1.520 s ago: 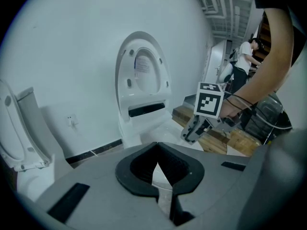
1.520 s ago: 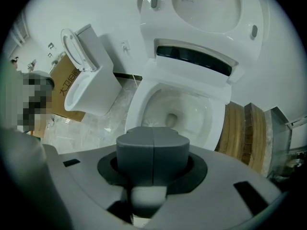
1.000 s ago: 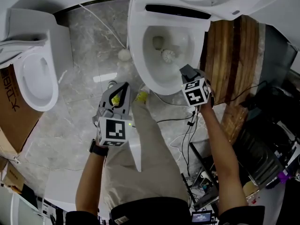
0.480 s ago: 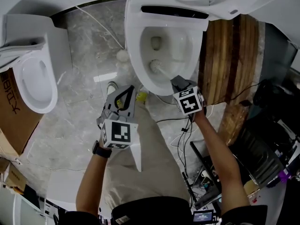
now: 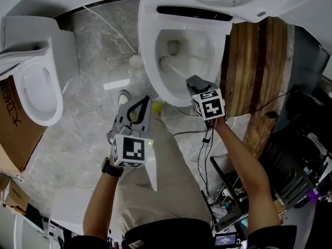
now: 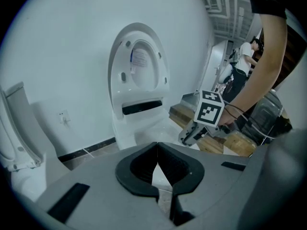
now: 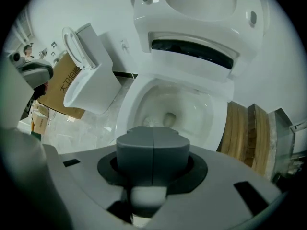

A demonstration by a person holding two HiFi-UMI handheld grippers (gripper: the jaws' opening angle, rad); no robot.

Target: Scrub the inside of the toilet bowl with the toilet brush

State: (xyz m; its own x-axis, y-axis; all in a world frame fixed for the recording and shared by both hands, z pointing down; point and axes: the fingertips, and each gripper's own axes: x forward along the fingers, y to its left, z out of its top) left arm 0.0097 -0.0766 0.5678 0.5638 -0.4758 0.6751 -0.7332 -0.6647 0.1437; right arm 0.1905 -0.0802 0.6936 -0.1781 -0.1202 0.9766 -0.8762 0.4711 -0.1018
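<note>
My right gripper (image 5: 194, 83), clamped on the toilet brush (image 5: 166, 62) handle, has swept the bristle head from mid toilet bowl (image 5: 148, 71) over to its left inner wall, so scrubbing is under way, while my left gripper (image 5: 137, 107) hangs closed and empty near the bowl's front

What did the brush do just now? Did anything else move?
The head of the toilet brush swept from the middle of the toilet bowl to its left wall, and the right gripper, shut on the handle, shifted left with it. The left gripper hardly moved and is shut and empty; nothing was picked up or let go.
</note>
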